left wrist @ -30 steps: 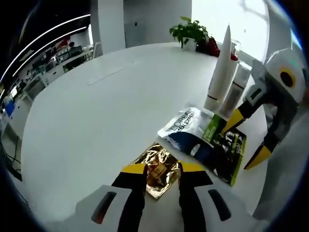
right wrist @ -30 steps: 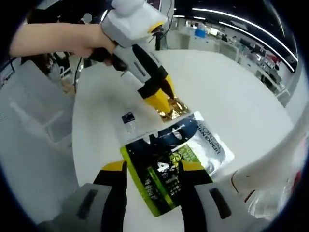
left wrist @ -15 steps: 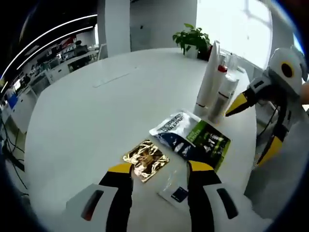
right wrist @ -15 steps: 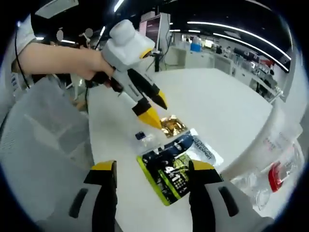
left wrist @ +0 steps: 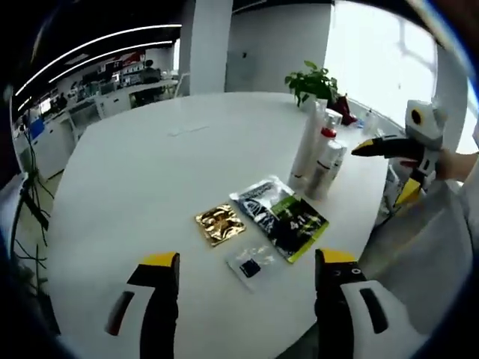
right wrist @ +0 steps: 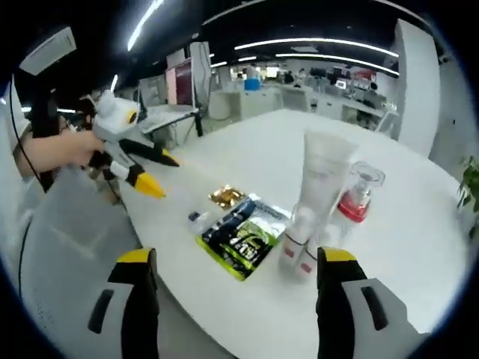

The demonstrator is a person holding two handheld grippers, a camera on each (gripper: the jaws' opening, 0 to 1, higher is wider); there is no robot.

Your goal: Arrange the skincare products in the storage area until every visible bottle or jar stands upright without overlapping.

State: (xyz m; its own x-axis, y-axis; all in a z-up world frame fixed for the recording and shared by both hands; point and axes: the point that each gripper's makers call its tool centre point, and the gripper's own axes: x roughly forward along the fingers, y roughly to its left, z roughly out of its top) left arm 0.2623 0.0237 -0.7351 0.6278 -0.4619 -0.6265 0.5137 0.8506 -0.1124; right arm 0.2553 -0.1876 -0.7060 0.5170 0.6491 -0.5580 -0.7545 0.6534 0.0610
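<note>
A tall white tube [left wrist: 307, 140] and a clear bottle with a red collar [left wrist: 327, 161] stand upright together on the round white table [left wrist: 135, 172]. Flat beside them lie a black-and-green pouch [left wrist: 288, 217], a gold sachet [left wrist: 219, 224] and a small clear sachet [left wrist: 251, 263]. My left gripper [left wrist: 247, 262] hangs open and empty above the table's near edge. My right gripper [left wrist: 383, 173] is open, off the table's right side. From the right gripper view, the tube [right wrist: 320, 179], bottle [right wrist: 352, 202] and pouch [right wrist: 243, 235] lie ahead of my open right gripper [right wrist: 237, 258]; the left gripper [right wrist: 159, 176] hovers at the left.
A potted plant [left wrist: 313, 75] stands at the table's far edge behind the bottles. A person's hand [right wrist: 63, 149] holds the left gripper. Grey cloth [right wrist: 67, 247] lies beside the table. Office desks fill the background.
Both grippers have drawn back and up from the sachets and pouch, so the products look smaller. The jaws of both stand wider apart. The products lie as before.
</note>
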